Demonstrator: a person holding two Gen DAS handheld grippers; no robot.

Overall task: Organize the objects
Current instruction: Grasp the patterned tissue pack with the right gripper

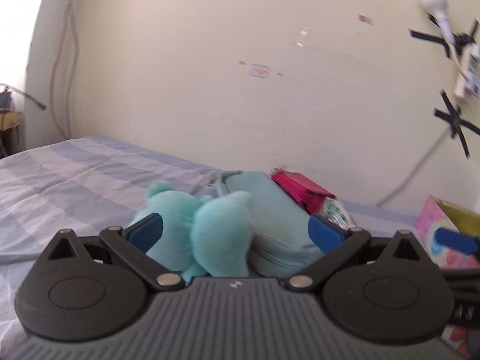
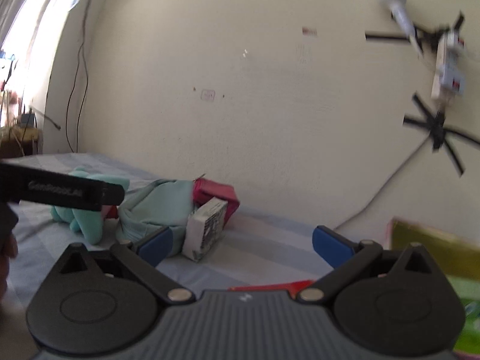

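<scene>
A teal plush toy (image 1: 207,234) lies on the bed, right between the spread blue fingers of my left gripper (image 1: 235,229), which is open. Behind it lie a pale teal pouch (image 1: 276,210), a pink wallet (image 1: 303,189) and a small patterned packet (image 1: 336,211). In the right wrist view the plush (image 2: 85,220), pouch (image 2: 159,207), wallet (image 2: 219,195) and a white box (image 2: 207,228) lie ahead to the left. My right gripper (image 2: 243,241) is open and empty over the sheet. A red item (image 2: 270,286) shows just under it.
The bed has a blue-and-lilac checked sheet (image 1: 75,180) against a cream wall. A pink and yellow-green box (image 1: 444,228) stands at the right, also in the right wrist view (image 2: 435,249). The left gripper's black body (image 2: 60,193) crosses the right view. A cable and taped power strip (image 1: 465,72) hang on the wall.
</scene>
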